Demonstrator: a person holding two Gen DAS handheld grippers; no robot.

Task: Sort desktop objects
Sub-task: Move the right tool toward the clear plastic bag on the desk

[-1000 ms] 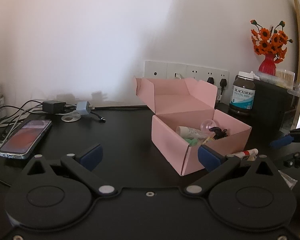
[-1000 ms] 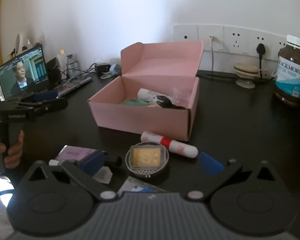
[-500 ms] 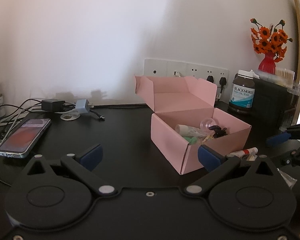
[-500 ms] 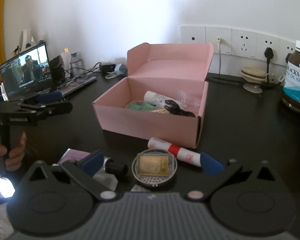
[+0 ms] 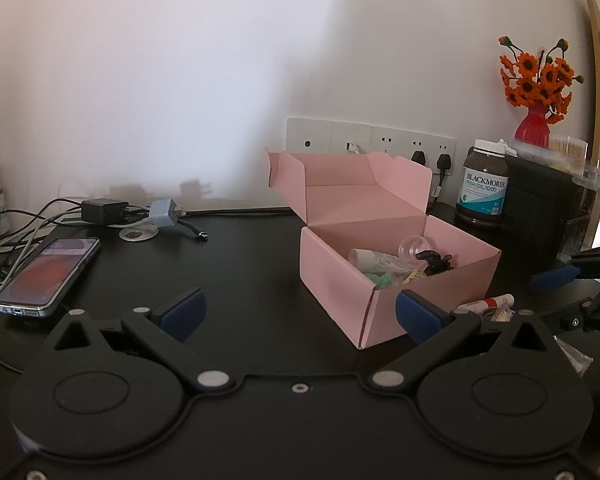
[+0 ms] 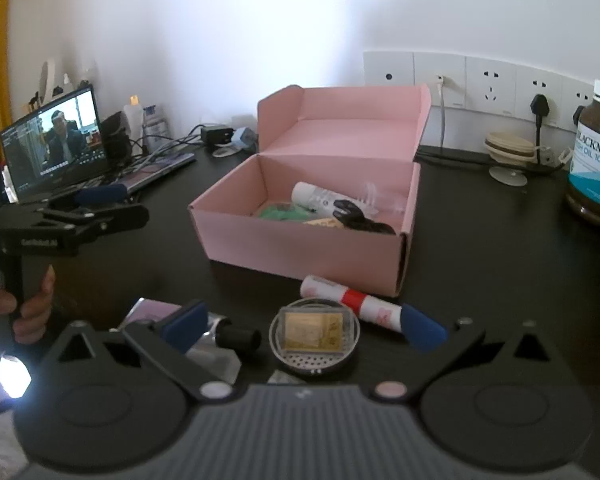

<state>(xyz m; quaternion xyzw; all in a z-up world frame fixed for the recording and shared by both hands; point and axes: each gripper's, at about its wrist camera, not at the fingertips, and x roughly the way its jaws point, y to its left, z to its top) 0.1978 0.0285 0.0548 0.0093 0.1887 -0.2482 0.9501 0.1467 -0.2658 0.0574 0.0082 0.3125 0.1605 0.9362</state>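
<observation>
Left wrist view: the left gripper (image 5: 300,314) sits level and low over the black desk (image 5: 240,264), its blue-padded fingers (image 5: 182,314) spread wide with nothing between them. The open pink box (image 5: 340,284) stands right of centre, lid flap up toward the wall, with small items inside. A phone (image 5: 48,274) lies at the left. At the right edge the right gripper (image 5: 556,276) reaches in from the side.

Right wrist view: the right gripper (image 6: 304,326) points forward just above the desk, fingers (image 6: 424,328) wide apart and empty. Between them in the lower centre lies a round mesh-rimmed tin (image 6: 314,338), and a white tube with a red band (image 6: 352,302) lies just in front of the box, its end meeting the right-hand fingertip in the picture. At the left a hand (image 6: 24,304) grips the left gripper's upright handle.
</observation>
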